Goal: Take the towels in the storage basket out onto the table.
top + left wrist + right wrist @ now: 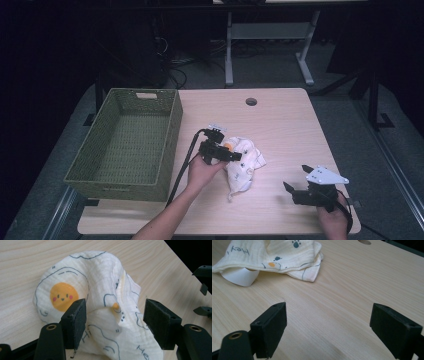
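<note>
left tool (113,322) open astride crumpled cloth (100,302), ungripped | right tool (337,327) open, idle over table (352,285) | basket (125,145) empty | likely early

the cloth (272,255) carries the word "hey!" in dark blue along its edge, just above the white tag (239,276); the tag itself looks blank.
</note>
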`<state>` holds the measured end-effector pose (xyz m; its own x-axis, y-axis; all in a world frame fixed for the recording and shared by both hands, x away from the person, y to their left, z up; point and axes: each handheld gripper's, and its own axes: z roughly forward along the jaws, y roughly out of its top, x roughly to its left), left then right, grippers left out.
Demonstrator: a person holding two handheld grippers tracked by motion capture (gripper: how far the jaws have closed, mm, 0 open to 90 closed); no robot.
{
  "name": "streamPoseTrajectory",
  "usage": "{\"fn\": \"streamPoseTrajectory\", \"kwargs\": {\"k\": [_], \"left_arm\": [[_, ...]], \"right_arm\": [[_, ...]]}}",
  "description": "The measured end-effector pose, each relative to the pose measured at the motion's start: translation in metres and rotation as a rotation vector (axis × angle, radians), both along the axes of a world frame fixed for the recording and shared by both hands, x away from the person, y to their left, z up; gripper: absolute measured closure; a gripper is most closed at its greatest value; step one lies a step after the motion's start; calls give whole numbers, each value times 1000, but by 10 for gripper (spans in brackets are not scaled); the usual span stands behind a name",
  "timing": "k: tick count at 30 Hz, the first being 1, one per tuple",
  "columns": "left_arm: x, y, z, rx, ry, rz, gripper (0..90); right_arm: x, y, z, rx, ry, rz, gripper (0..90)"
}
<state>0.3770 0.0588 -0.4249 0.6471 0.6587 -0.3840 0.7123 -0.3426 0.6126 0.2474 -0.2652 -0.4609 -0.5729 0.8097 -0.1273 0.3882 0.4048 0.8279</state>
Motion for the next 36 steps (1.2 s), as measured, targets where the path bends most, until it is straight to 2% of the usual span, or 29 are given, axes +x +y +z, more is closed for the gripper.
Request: {"fn": "streamPoseTrajectory", "kwargs": {"k": [4,8,12,13,16,17,22,29,36], "left_arm": [[-5,5,-1,7,-6,-4,333],[-11,9,-2,-6,-7,-9,323],[-20,13,-3,2,-35,-13,312],[-22,14,-3,-13,-35,-11,312],[-27,15,-3,-14,-44,-17,306],[-30,17,-3,-1,-59,-26,304],[-36,19,-3,-5,-56,-33,293],[-47,28,-1,8,-85,-57,289],[-60,32,-3,-5,-99,-69,276]], "right_arm": [[0,0,-1,-3,3,0,137],[1,1,-2,-7,8,-2,137],[2,1,-2,-9,13,-4,137],[1,1,-3,-11,14,-4,137],[2,1,-3,-13,15,-3,136],[2,1,-4,-13,19,-2,137],[2,1,-4,-12,17,-3,137],[2,-1,-4,-12,19,-6,137],[2,-1,-4,-13,21,-8,137]]}}
